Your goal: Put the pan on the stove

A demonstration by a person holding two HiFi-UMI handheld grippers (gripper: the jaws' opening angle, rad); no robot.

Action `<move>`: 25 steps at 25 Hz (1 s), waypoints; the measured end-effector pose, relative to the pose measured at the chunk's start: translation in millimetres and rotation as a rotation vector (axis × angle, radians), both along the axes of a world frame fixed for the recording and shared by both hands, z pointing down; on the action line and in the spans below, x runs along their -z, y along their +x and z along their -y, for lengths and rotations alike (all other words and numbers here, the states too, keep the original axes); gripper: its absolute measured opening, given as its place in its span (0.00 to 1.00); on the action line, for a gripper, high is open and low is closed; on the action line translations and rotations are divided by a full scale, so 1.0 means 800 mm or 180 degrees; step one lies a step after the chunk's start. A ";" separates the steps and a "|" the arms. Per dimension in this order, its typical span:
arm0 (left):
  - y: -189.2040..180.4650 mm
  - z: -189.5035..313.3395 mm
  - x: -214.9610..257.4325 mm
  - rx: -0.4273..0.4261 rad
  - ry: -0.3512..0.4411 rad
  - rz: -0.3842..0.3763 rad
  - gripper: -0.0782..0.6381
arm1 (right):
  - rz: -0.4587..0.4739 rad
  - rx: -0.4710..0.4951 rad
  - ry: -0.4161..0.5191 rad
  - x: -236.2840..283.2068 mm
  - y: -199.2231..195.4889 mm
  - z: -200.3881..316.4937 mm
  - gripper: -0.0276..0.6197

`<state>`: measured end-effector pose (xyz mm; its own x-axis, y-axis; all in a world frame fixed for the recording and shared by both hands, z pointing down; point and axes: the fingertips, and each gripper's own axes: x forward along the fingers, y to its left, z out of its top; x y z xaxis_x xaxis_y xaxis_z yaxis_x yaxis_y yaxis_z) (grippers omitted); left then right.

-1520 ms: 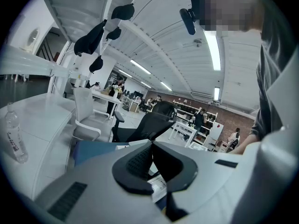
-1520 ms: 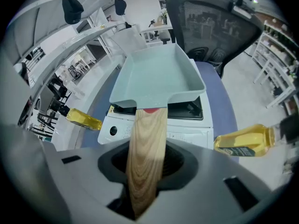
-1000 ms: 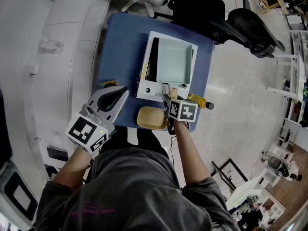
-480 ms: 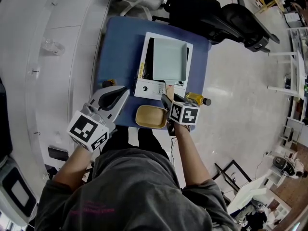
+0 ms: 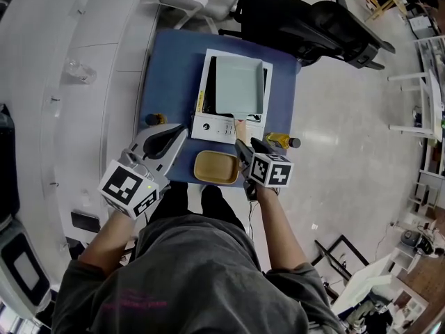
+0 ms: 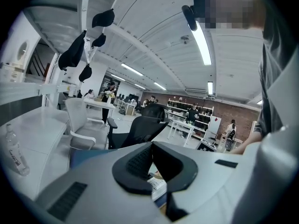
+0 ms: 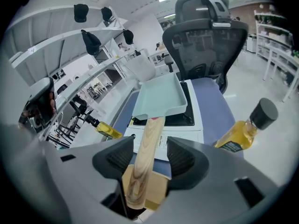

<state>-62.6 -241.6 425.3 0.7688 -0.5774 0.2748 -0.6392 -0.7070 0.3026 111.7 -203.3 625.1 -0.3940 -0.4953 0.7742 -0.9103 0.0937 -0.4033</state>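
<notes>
On stove [image 5: 212, 127], pan [image 5: 238, 88] rests; handle [image 7: 148, 146] overhangs front edge.

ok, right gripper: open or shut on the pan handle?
Open. The right gripper has just been opening its jaws; gaps show on either side of the pan handle.

1. Pan [image 5: 240, 88]: pale mint green; its handle [image 7: 147, 148] is light, grained wood.
2. Stove [image 5: 214, 126]: white with a black top.
3. Table [image 5: 170, 68]: blue.
4. Right bottle [image 7: 240, 132]: yellow, black cap [image 7: 264, 111].
5. Near dish [image 5: 216, 168]: tan.
6. Far chair [image 5: 313, 23]: black.
</notes>
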 end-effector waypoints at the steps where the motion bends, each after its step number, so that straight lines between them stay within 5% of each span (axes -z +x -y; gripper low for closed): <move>1: 0.002 -0.001 0.003 -0.0002 0.0016 0.0007 0.11 | 0.0014 0.0001 0.0027 0.004 0.002 -0.001 0.36; 25: 0.033 -0.024 0.055 0.0106 0.0248 0.0085 0.11 | 0.0218 0.0268 0.1112 0.153 0.029 0.010 0.33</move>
